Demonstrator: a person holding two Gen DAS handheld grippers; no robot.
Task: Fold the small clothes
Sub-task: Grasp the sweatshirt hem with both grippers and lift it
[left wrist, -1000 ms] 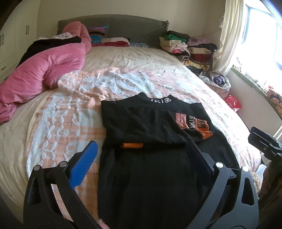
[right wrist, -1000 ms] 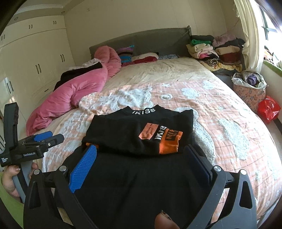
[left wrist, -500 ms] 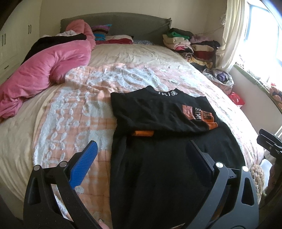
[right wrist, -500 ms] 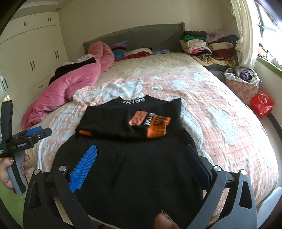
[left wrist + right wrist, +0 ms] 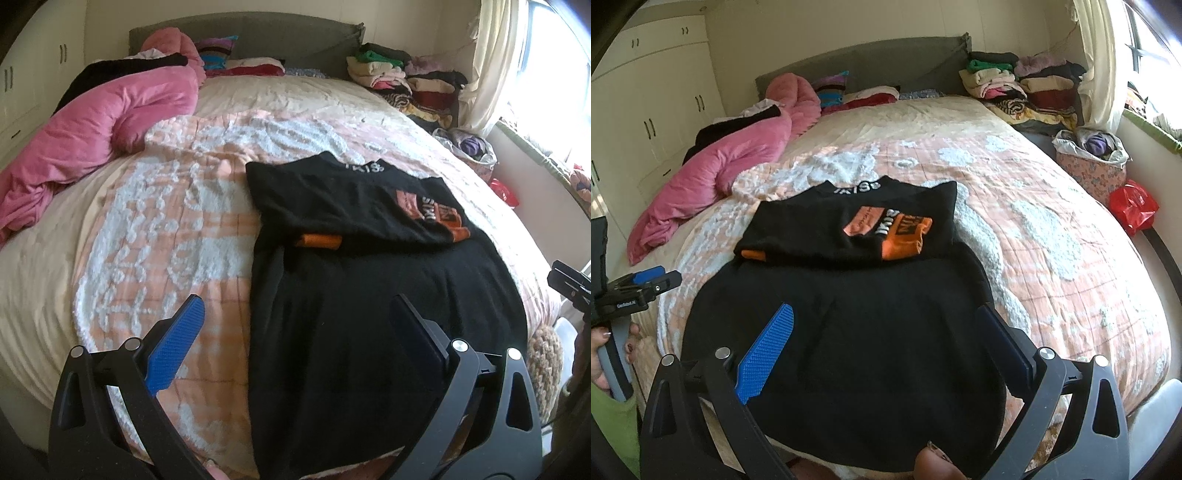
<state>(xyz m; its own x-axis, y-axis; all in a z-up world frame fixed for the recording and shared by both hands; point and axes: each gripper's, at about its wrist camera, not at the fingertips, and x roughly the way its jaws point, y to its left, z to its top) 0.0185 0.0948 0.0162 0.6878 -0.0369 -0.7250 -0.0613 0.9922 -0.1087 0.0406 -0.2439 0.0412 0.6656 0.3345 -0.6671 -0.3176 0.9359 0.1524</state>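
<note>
- At the foot edge of the bed (image 5: pixel 1071 258), the black garment (image 5: pixel 849 332) lies flat on the peach-and-white quilt (image 5: pixel 177 229), its hem hanging just over that edge toward me.
- I read its upper part as already folded down: a black panel with an orange print (image 5: pixel 901 230) lies on top of the lower body, collar lettering toward the headboard (image 5: pixel 886 62).
- The long axis runs from foot edge to headboard; the collar points away from me, the hem toward me.
- An orange cuff (image 5: pixel 319 240) peeks out from under the folded panel on the left side, so I judge the sleeves are tucked inward to keep the outline narrow.
- My left claw (image 5: pixel 295 328) hangs spread wide and empty above the garment's left border, one blue pad (image 5: pixel 177 339) over bare quilt, the other finger over black cloth.
- My right claw (image 5: pixel 886 336) is likewise wide open and empty, straddling the lower body of the garment.
- Neither claw touches cloth as far as I can tell; I judge both are poised above the hem end, probably so it can be taken up and brought toward the collar.
- The pink duvet (image 5: pixel 731 173) along the left edge and the stacked clothes (image 5: pixel 1015 81) at the far right corner sit well apart from the work.
</note>
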